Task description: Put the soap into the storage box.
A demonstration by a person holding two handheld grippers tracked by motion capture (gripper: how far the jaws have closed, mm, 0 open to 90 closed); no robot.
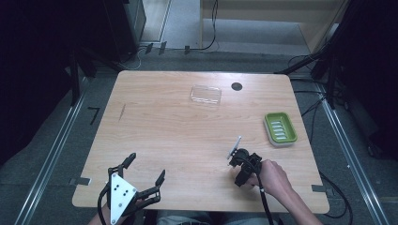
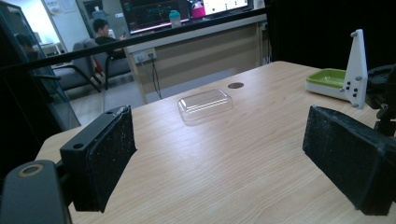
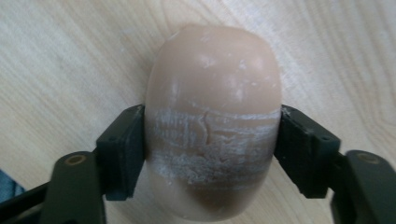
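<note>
1. Wooden counter [image 1: 187, 136] stands on a grey floor between dark frames; cables trail along the floor past its far edge.
2. Locate the soap bar [image 3: 212, 121]. It lies on the counter near the right part of the near edge, under the right claw [image 1: 240, 165]. In the right gripper view the two pads press its long sides across the scuffed white band at mid-length.
3. State of the right claw: clenched on the soap bar. The bar appears to rest on the wood, not yet lifted.
4. State of the left claw [image 1: 145, 176]: released, jaws spread wide with nothing between them, parked at the near left corner of the counter.
5. Locate the likely destination. The green soap dish [image 1: 280, 129] sits by the right edge, near the bar and farther from the person. A clear lid [image 1: 205, 94] lies toward the far edge, beside a dark round hole [image 1: 237, 86].
6. Recommended procedure, judged from this layout:
   - Confirm that both pads seat flat on the bar; soap is smooth and rounded, so an off-centre grip may let it squirt out.
   - Lift straight up before travelling sideways, to avoid dragging the bar across the wood.
   - Keep the bar's long axis in line with the dish's ribbed well.
   - Lower until the bar rests on the ribs, then release.
7. Keep the left claw clear of the right hand's [image 1: 272, 178] path.
</note>
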